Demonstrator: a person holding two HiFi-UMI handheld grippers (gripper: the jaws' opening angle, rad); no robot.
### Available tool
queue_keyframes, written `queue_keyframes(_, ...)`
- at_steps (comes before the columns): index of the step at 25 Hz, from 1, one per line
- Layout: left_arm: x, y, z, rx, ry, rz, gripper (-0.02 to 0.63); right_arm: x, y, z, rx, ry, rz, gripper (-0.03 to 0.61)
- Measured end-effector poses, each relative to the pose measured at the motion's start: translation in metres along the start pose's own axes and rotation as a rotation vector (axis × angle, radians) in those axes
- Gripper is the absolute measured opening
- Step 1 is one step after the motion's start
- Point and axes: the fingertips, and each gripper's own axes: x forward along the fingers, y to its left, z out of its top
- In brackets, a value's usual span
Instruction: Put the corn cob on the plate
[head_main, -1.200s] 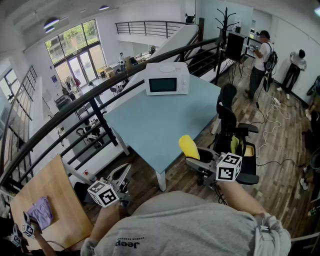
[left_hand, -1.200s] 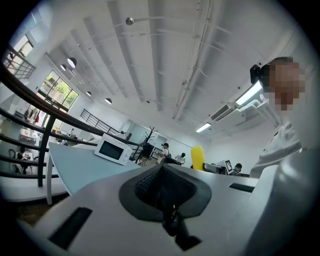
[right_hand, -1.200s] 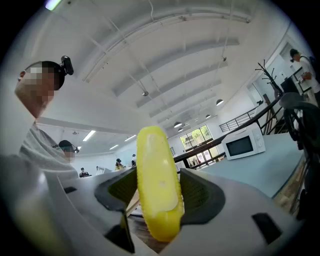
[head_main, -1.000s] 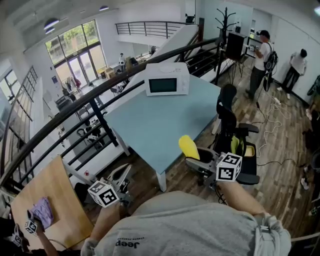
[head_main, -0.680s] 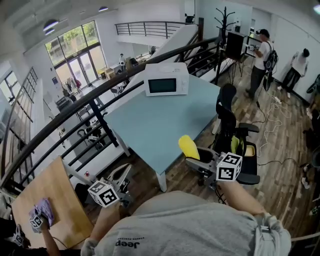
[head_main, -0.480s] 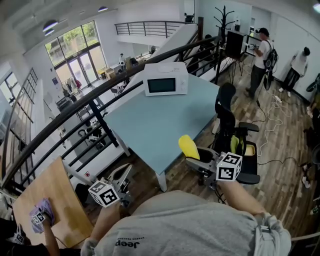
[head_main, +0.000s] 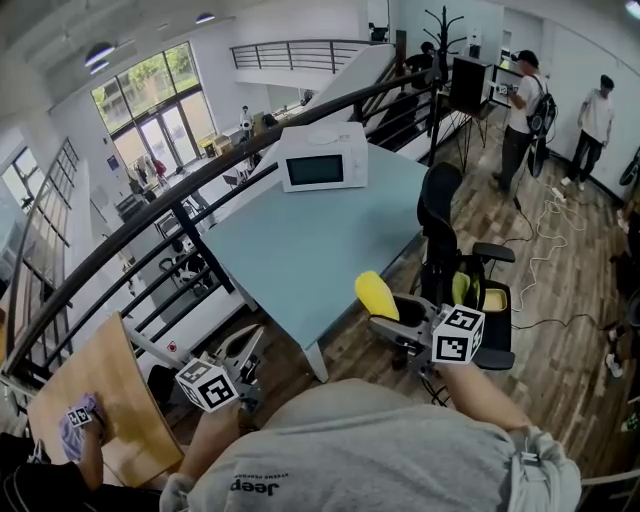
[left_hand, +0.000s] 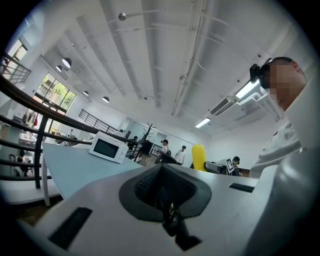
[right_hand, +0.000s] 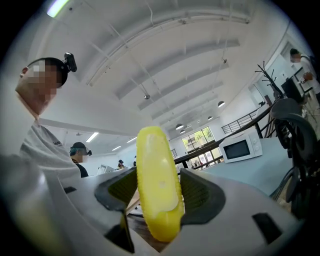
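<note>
A smooth yellow corn cob stands upright between the jaws of my right gripper, which is shut on it at mid-height over the floor beside the blue table. In the right gripper view the corn cob fills the gap in the right gripper, with both dark pads pressed to its sides. My left gripper is held low at the left, its jaws together with nothing between them. In the left gripper view the left gripper is shut and the corn cob shows at the right. I cannot make out a plate.
A pale blue table carries a white microwave at its far end. A black office chair stands at the table's right. A dark railing runs behind. At lower left another person wipes a wooden table with a purple cloth. People stand far right.
The blue table, microwave and chair have slid slightly left and closer in the head view. The purple cloth at lower left has shifted. Both grippers keep their hold and pose.
</note>
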Motion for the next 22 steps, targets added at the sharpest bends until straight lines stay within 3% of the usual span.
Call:
queue_keyframes(10,0.057,-0.044,-0.026,-0.007,0.025,0.004,0.018,-0.057,-0.027,0.008,-0.008,-0.001,0.042,0.275)
queue_keyframes(22,0.088,-0.062,-0.042,-0.014,0.067,0.022,0.018,-0.084,-0.052,0.004,0.007,-0.004,0.065,0.275)
